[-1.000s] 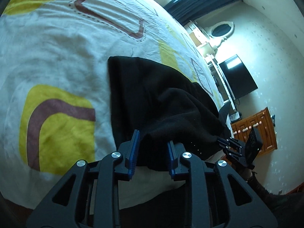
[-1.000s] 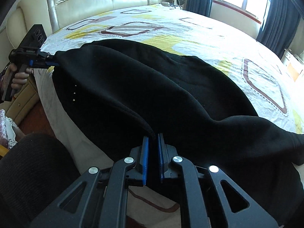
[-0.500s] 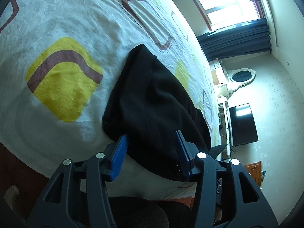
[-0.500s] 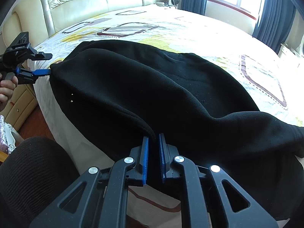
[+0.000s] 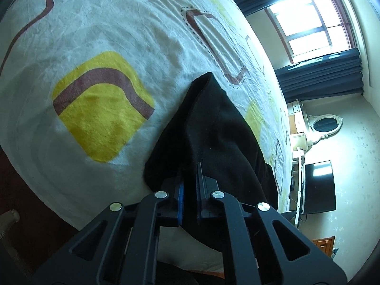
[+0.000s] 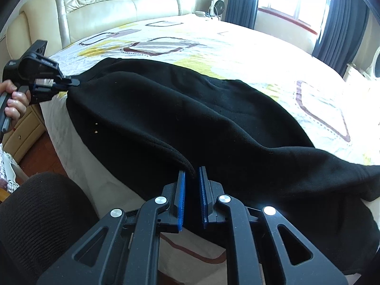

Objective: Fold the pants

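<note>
Pants (image 6: 190, 118) lie spread across the near edge of the bed (image 6: 237, 47), black fabric draped partly over the side, one leg trailing off to the right. Big change vs half a sec ago: left gripper (image 5: 188, 185), which was gaping wide over the cloth, has now clamped down on the corner at its end – jaws nearly together w/ black fabric bunched between the pads. From the right wrist view you can see that same left gripper (image 6: 68, 83) pinching the far-left corner, person's hand (image 6: 14, 102) wrapped round the handle. Right gripper (image 6: 191, 182) hasn't budged; it's clenched on a fold of hem at the near edge, cloth visibly pinched between the blue pads. So both ends are now held, prob. meaning the regrasp is done & the garment is ready to be lifted and folded over. Fabric looks thick, slack in the middle; it'll sag when raised.
</note>
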Demonstrator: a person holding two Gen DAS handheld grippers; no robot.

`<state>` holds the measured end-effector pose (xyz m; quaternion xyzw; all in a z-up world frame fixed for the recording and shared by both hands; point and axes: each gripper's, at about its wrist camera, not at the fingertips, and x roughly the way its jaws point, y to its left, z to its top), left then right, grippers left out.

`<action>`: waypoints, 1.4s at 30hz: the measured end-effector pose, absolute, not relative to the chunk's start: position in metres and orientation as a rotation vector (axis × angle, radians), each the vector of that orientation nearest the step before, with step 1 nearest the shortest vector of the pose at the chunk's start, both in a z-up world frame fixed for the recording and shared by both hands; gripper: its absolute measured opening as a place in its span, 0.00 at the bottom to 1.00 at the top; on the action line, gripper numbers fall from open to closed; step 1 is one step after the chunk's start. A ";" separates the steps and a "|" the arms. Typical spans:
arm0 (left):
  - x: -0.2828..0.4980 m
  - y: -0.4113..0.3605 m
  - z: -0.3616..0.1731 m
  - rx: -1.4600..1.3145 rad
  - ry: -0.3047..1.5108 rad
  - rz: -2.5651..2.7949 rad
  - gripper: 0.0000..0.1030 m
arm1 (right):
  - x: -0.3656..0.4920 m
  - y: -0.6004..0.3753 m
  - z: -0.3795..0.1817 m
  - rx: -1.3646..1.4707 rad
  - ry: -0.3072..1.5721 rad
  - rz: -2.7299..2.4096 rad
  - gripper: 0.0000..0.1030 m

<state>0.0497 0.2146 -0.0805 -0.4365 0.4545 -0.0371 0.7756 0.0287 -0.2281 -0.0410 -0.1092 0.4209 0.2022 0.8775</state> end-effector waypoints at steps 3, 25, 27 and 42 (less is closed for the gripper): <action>0.044 0.217 -0.069 -0.895 0.955 -0.089 0.06 | 0.018 -0.221 -0.042 -0.256 0.886 0.440 0.12; 0.024 0.245 -0.074 -0.840 0.984 0.024 0.45 | -0.007 -0.672 -0.010 0.661 0.843 -0.273 0.59; 0.033 0.233 -0.069 -0.826 0.986 0.024 0.47 | -0.011 -0.725 -0.023 0.677 0.878 -0.393 0.59; 0.045 0.168 -0.030 -0.672 0.903 0.133 0.66 | 0.027 -0.752 -0.033 0.368 0.953 -0.368 0.11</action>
